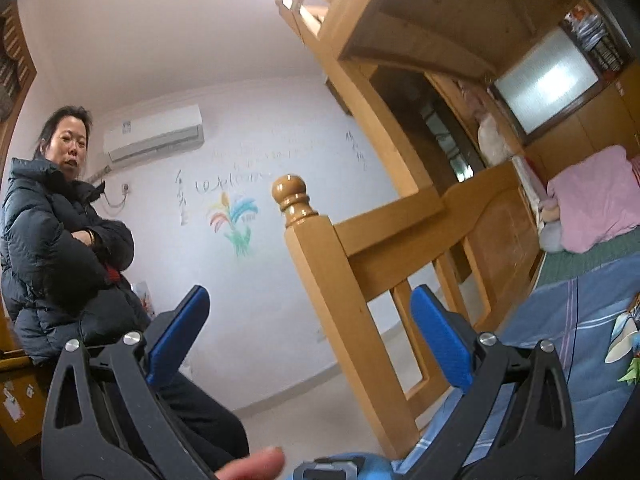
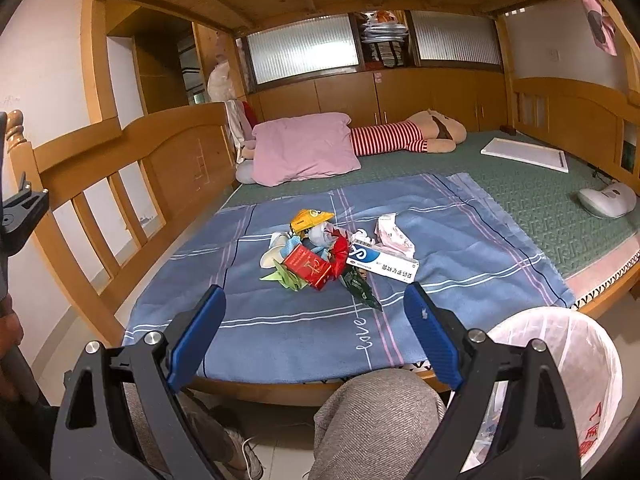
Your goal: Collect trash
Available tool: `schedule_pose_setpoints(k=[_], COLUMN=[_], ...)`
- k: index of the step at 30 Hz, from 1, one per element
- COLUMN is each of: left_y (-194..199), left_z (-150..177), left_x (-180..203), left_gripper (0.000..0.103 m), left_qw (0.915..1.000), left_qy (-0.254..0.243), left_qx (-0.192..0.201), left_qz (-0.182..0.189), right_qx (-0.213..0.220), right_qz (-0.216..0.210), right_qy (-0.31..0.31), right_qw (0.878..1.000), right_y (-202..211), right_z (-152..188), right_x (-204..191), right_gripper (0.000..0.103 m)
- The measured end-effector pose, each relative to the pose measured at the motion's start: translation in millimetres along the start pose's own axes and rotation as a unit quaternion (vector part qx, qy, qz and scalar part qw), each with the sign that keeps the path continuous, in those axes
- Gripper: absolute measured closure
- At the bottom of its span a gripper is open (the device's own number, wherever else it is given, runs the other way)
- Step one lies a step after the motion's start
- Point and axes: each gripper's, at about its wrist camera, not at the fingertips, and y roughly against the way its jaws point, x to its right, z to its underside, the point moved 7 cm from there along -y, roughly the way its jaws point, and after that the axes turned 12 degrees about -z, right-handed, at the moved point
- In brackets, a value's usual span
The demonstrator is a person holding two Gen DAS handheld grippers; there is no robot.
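Observation:
A pile of trash (image 2: 320, 252) lies on a blue blanket (image 2: 460, 248) on the bed: a red box (image 2: 307, 267), a white toothpaste box (image 2: 382, 262), a yellow wrapper (image 2: 310, 218), a dark green wrapper (image 2: 362, 288), pink paper (image 2: 394, 234). My right gripper (image 2: 314, 318) is open and empty, held off the bed's near edge, short of the pile. A white bag-lined bin (image 2: 572, 364) stands at the lower right. My left gripper (image 1: 310, 326) is open and empty, tilted up toward a wall; a bit of the trash (image 1: 626, 344) shows at its far right.
A wooden bunk bed rail (image 2: 120, 160) and post (image 1: 320, 280) stand at the left. A woman in a dark jacket (image 1: 56, 248) stands by the wall. A pink pillow (image 2: 306, 148), a striped plush toy (image 2: 404, 136), a white board (image 2: 524, 152) lie farther back. A knee (image 2: 380, 420) is below.

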Motion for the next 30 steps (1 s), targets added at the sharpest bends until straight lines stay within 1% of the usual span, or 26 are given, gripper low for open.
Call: schedule_pose_setpoints(k=[4, 10, 23, 24, 27, 30], left_y=[8, 20, 20, 20, 16, 13], left_z=[2, 1, 3, 3, 5, 6], left_x=[2, -7, 2, 2, 6, 5], left_gripper=[0.003, 0.003, 0.003, 0.003, 0.003, 0.003], left_qw=[0.9993, 0.9977, 0.9979, 0.9979, 0.9972, 0.9968], left_qy=[0.007, 0.033, 0.016, 0.015, 0.010, 0.014], left_qx=[0.022, 0.045, 0.039, 0.036, 0.014, 0.001], left_qz=[0.028, 0.039, 0.049, 0.051, 0.072, 0.078], right_qx=[0.007, 0.009, 0.015, 0.014, 0.014, 0.015], right_qz=[0.008, 0.020, 0.021, 0.021, 0.021, 0.020], right_qy=[0.008, 0.008, 0.000, 0.001, 0.001, 0.000], right_qw=[1.000, 1.000, 1.000, 1.000, 1.000, 1.000], right_y=[3, 6, 9, 9, 10, 10], right_z=[-1, 3, 4, 4, 4, 3], right_x=[-1, 3, 9, 9, 9, 9], right_gripper=[0.014, 0.014, 0.014, 0.014, 0.014, 0.014])
